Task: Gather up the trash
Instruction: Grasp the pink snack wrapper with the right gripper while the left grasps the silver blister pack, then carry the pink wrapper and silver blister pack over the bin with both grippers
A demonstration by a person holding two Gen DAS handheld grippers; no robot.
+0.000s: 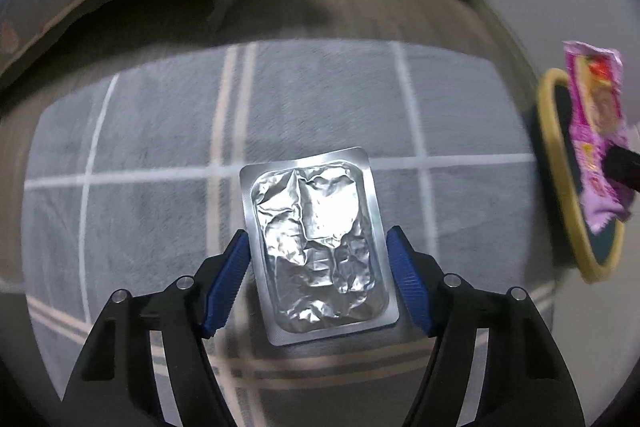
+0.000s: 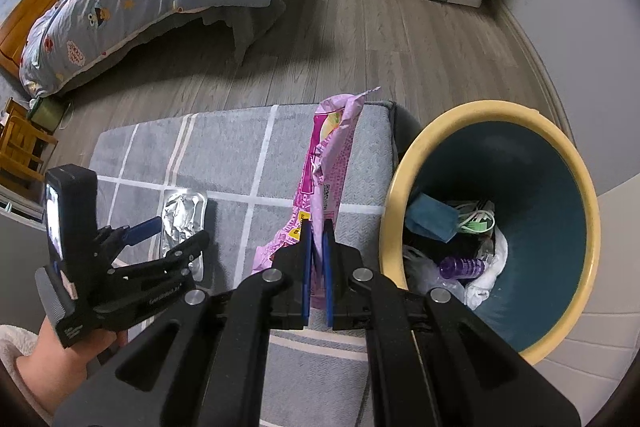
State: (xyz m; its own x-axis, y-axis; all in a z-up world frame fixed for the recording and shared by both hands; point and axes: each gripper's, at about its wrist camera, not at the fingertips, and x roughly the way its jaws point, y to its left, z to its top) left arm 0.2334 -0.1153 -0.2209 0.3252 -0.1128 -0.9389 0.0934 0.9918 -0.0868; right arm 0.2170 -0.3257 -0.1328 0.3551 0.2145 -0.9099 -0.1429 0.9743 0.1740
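Foil tray [image 1: 316,247] sits between the left gripper's [image 1: 318,247] parted fingers; only the right view shows the right gripper [image 2: 317,227] pinching the pink wrapper [image 2: 320,179].

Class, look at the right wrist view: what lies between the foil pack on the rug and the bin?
The pink wrapper, pinched in the right gripper, hangs between the foil pack and the bin, above the rug.

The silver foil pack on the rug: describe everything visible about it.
The silver foil pack is a flat rectangular blister-style sheet with rounded corners, a smooth rim and a crinkled, shiny middle that looks emptied. It lies flat on the grey rug with white grid lines. The left gripper straddles its long sides, jaws open, blue pads close to the edges; contact cannot be told.
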